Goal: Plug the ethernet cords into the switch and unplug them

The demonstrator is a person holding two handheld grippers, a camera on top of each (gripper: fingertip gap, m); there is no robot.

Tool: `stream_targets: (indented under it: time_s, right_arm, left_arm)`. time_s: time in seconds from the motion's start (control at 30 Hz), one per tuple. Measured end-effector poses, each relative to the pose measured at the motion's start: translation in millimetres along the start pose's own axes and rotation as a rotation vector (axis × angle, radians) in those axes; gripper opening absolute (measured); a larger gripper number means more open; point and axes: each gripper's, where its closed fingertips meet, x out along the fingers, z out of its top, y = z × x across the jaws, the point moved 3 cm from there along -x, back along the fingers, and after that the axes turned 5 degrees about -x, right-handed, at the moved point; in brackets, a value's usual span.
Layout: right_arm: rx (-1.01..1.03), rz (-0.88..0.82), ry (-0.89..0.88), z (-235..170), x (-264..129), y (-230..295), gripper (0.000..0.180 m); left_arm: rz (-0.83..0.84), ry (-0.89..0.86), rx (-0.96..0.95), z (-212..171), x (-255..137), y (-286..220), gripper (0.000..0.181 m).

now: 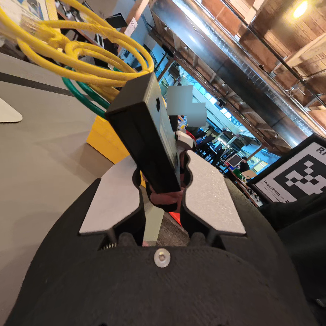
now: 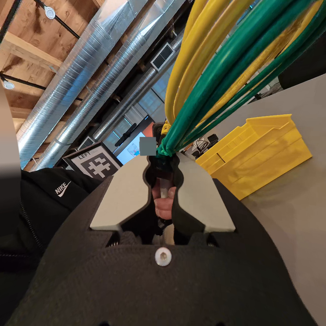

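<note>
One black box-shaped switch point(image 1: 146, 141), hard matte plastic, sits tilted in the centre of the left wrist view, its lower end clamped between the left tongs point(image 1: 163, 169). Its ports are hidden on the far end. Two cord bundles loop out from behind its top: yellow cords point(image 1: 91, 58) coiled in the upper left, one clear plug blurred at the far left, and green cords point(image 1: 84, 95) mostly hidden beneath; strand count is hard to make out. One yellow ribbed plastic bin point(image 1: 105, 137) rests on the smooth grey table point(image 1: 44, 158), partly hidden by the switch.

In the right wrist view, the right tongs point(image 2: 163, 167) are closed on the green cord's plug end point(image 2: 163, 165), dark and hard to make out. Green and yellow strands fan toward the upper right, cut off by the frame. One yellow bin point(image 2: 255, 155) at centre right. Two marker boards: one point(image 1: 299, 172), one point(image 2: 95, 164).
</note>
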Motion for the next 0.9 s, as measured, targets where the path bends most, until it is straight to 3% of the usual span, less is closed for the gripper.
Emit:
stream_targets:
  time_s: [0.1, 0.33, 0.7, 0.77, 0.83, 0.9]
  right_arm:
    - [0.025, 0.003, -0.021, 2.1, 0.2, 1.5, 0.019]
    - [-0.001, -0.019, 0.002, -1.2, 1.0, -0.1, 0.020]
    - [-0.005, -0.021, 0.044, -0.2, 0.0, 0.9, 0.018]
    - [0.011, -0.011, 0.012, 2.0, 0.2, 1.7, 0.018]
    - [0.011, -0.025, -0.014, 7.2, -3.4, 1.8, 0.017]
    - [0.028, -0.017, -0.043, 12.2, -7.0, 3.2, 0.017]
  left_arm:
    - [-0.034, 0.010, -0.027, 5.1, -0.4, -2.2, 0.033]
    - [-0.091, 0.004, -0.158, 6.4, -2.9, -2.4, 0.029]
    - [-0.071, 0.013, -0.075, 6.9, -2.3, -3.0, 0.030]
    - [-0.016, -0.021, 0.045, 11.0, -4.5, -2.1, 0.039]
    - [0.043, -0.047, 0.160, 17.7, -6.7, -5.1, 0.065]
    - [0.154, -0.020, 0.370, 20.3, -6.3, -5.8, 0.079]
